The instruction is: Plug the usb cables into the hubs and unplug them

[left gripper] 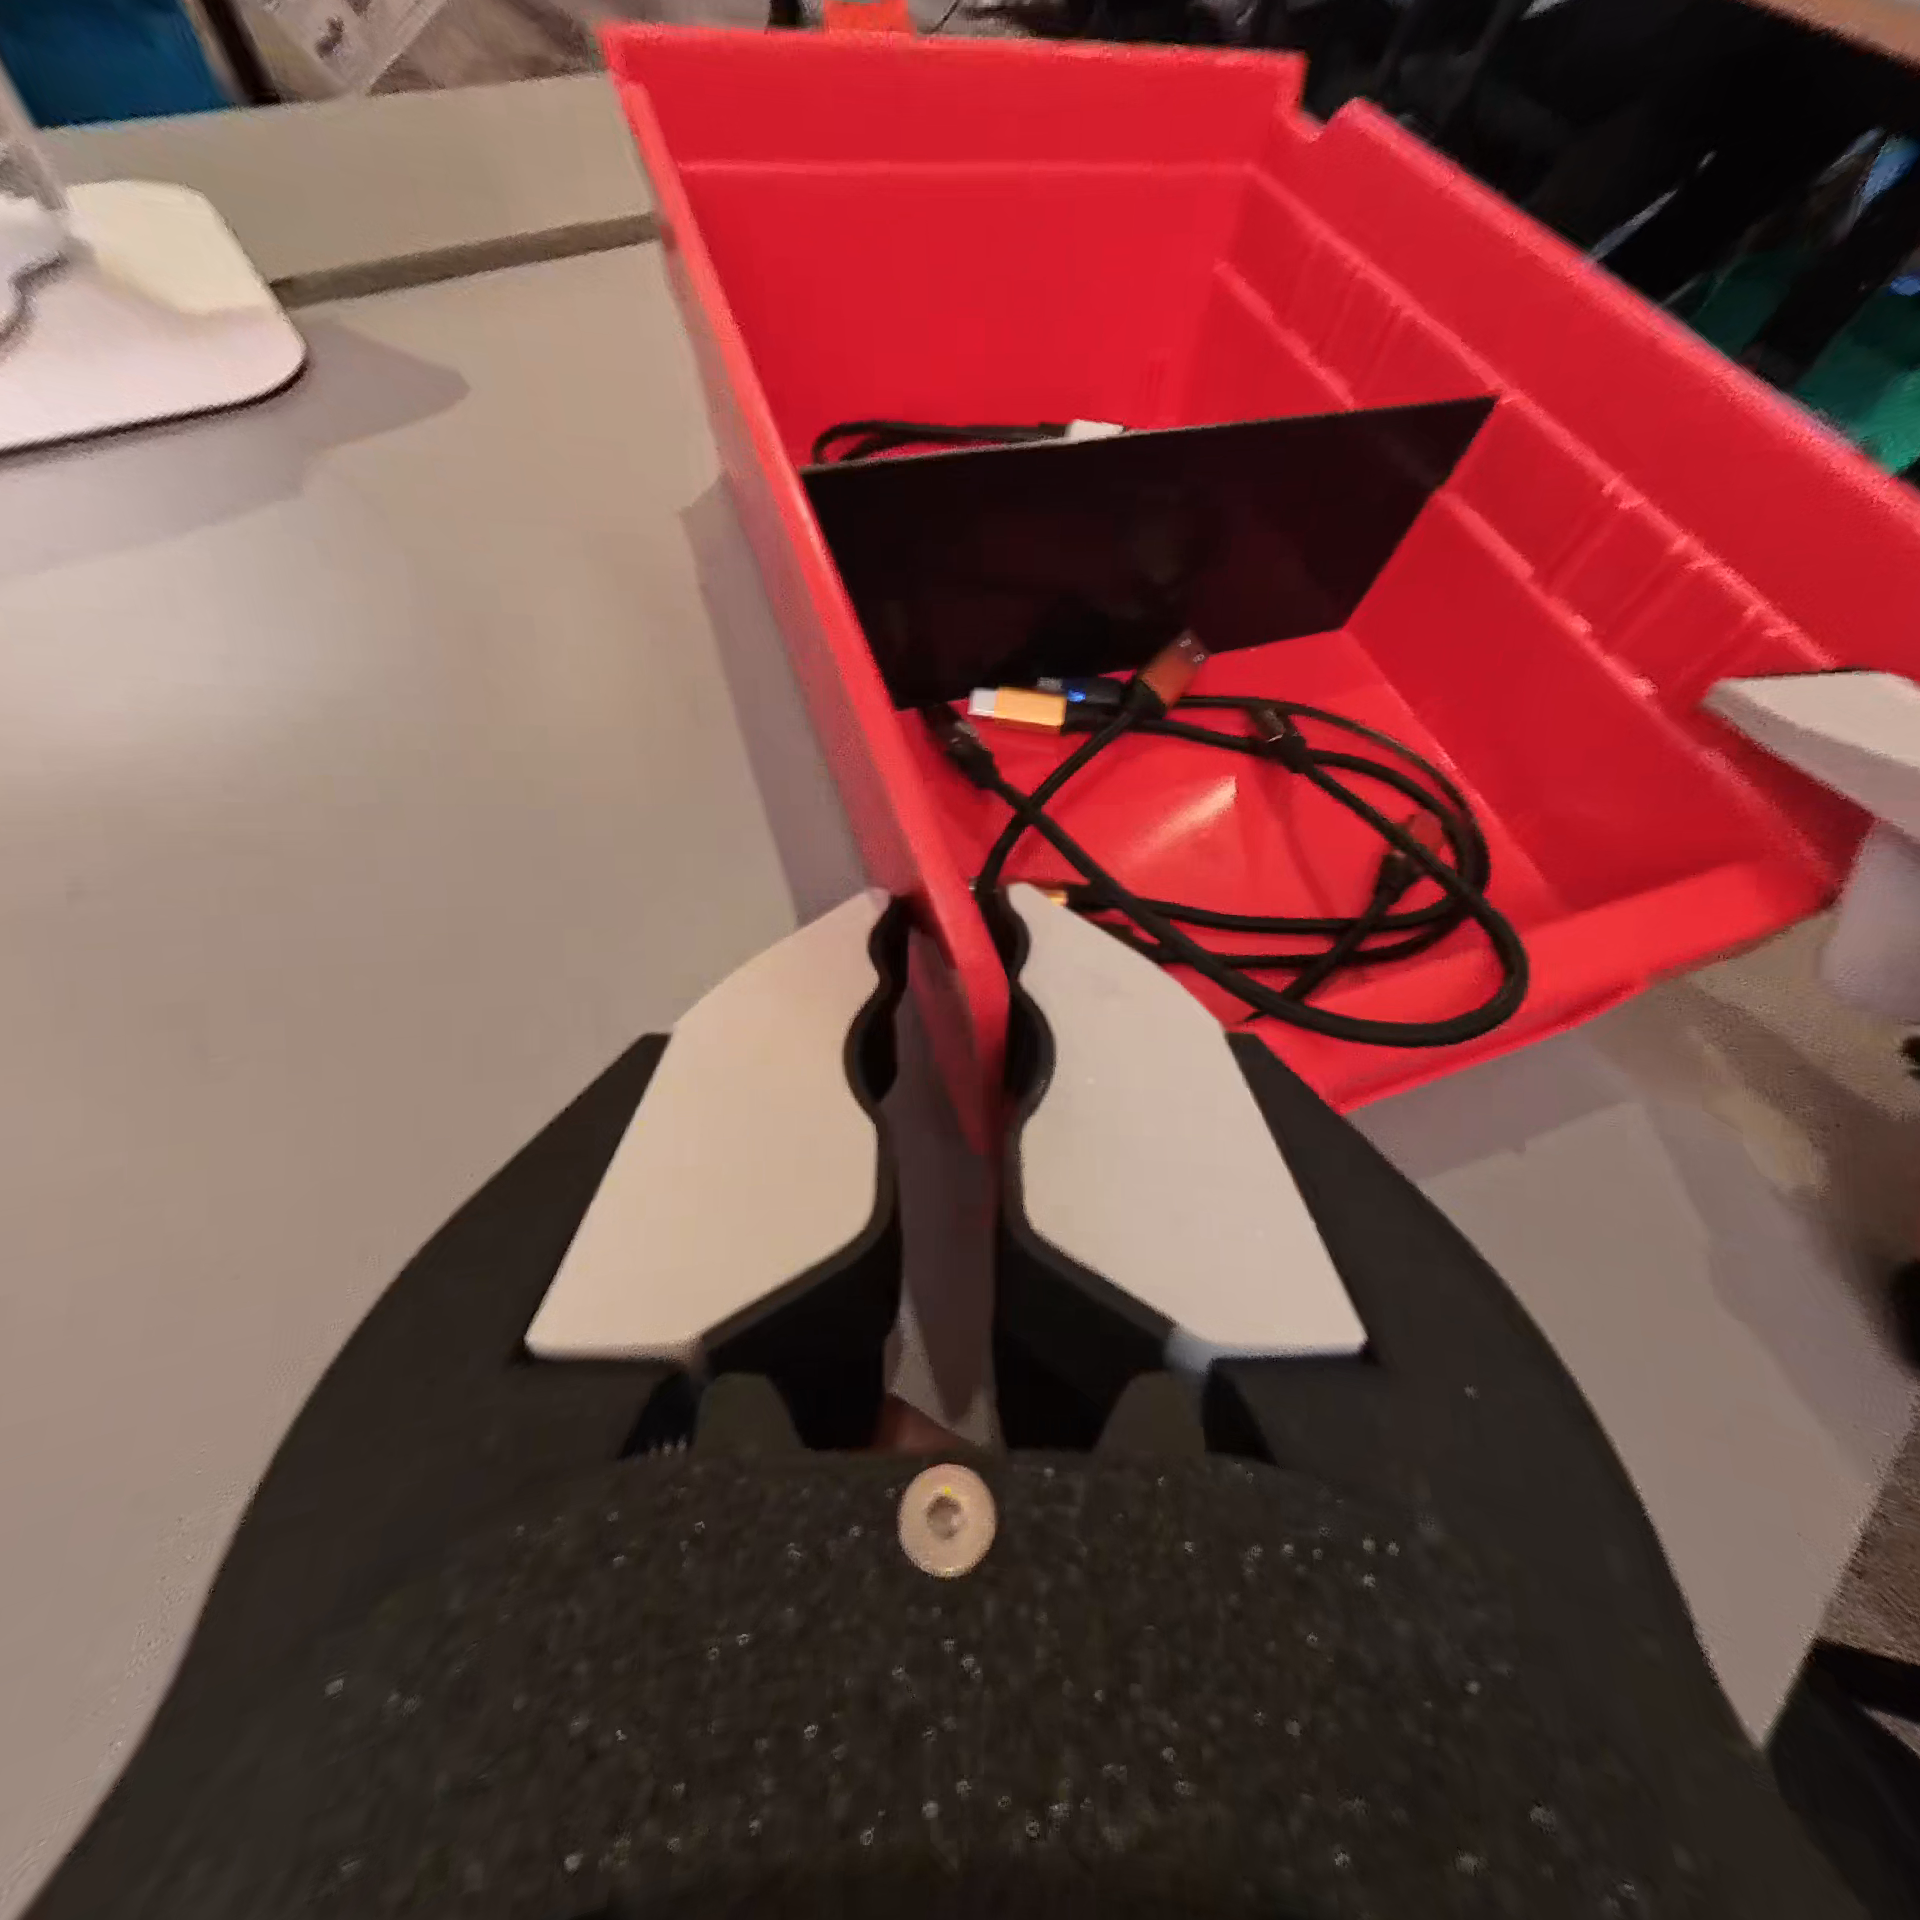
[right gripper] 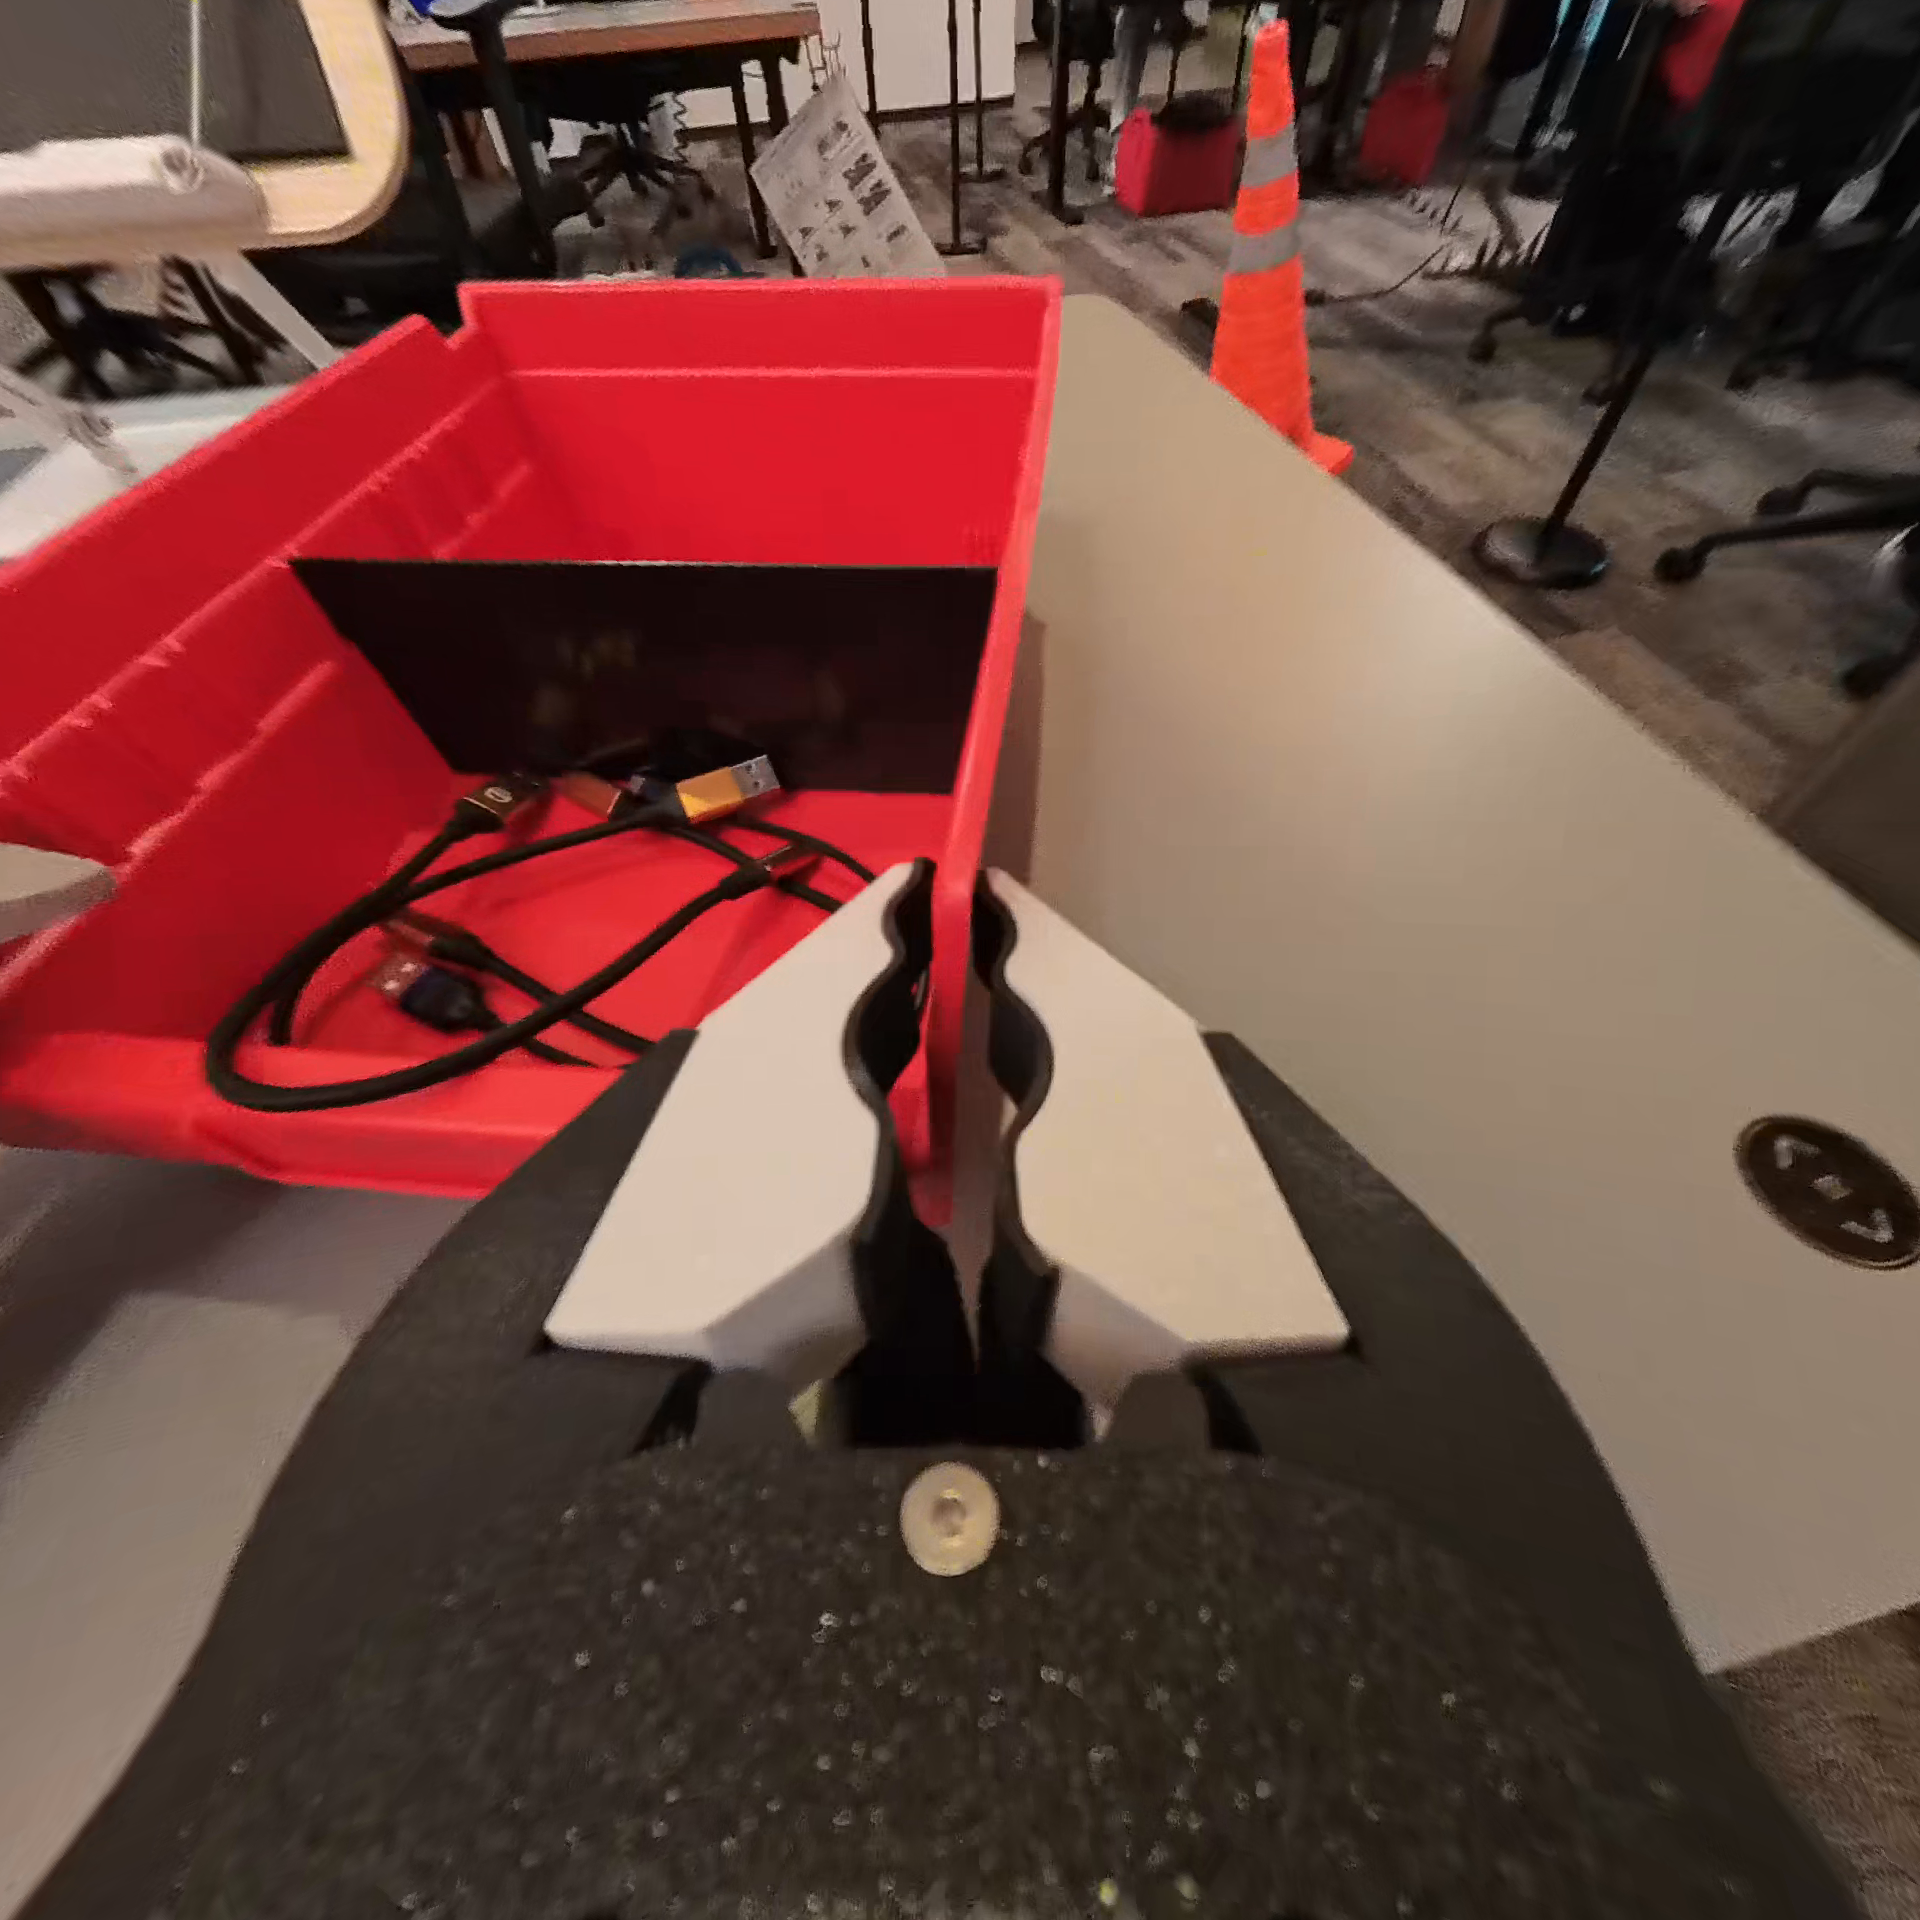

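Observation:
A red plastic bin sits on a grey table, split by a black divider panel. My left gripper is shut on the bin's left side wall near its front corner. My right gripper is shut on the bin's right side wall near its front corner. Black braided cables with orange and gold plugs lie coiled in the front compartment, also in the right wrist view. Another cable lies behind the divider. The right gripper's finger shows at the left wrist view's right edge.
A white stand base rests on the table at far left. The grey table has a round black grommet at right. An orange traffic cone, chairs and stands are on the floor beyond. The tips of one gripper are about 20 cm away from the tips of the other.

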A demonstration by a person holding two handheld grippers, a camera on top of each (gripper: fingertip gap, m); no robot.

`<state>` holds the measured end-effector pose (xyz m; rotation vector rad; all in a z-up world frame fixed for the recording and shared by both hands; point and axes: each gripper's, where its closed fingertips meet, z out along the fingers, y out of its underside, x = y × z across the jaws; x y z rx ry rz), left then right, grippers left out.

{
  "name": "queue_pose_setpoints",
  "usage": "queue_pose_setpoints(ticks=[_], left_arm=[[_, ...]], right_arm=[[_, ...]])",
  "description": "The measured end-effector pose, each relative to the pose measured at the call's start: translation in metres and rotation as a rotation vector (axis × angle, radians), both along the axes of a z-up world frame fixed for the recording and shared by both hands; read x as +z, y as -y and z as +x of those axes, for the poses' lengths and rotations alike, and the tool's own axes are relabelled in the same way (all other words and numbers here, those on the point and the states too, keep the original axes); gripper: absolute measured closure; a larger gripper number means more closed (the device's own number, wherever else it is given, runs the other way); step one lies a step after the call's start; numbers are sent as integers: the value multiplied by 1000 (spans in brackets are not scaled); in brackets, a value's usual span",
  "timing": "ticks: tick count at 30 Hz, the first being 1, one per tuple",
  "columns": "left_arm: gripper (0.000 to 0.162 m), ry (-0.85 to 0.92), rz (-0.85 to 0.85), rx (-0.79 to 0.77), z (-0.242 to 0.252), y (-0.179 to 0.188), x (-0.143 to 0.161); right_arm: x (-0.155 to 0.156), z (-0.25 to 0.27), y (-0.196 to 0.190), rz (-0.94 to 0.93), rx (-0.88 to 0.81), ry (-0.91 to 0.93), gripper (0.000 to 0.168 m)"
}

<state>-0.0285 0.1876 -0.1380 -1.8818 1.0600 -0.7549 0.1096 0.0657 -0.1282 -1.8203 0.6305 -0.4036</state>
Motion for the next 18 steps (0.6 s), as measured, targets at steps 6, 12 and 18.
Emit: queue_pose_setpoints(ticks=[6, 12, 18], left_arm=[[156, 6, 94, 115, -44, -15, 14], [157, -7, 204, 266, -133, -48, 40], [156, -47, 141, 395, -223, -74, 16]], right_arm=[[15, -36, -24, 5, 52, 65, 165], [31, -111, -81, 57, 226, 120, 165], [6, -188, -129, -61, 434, 123, 164]])
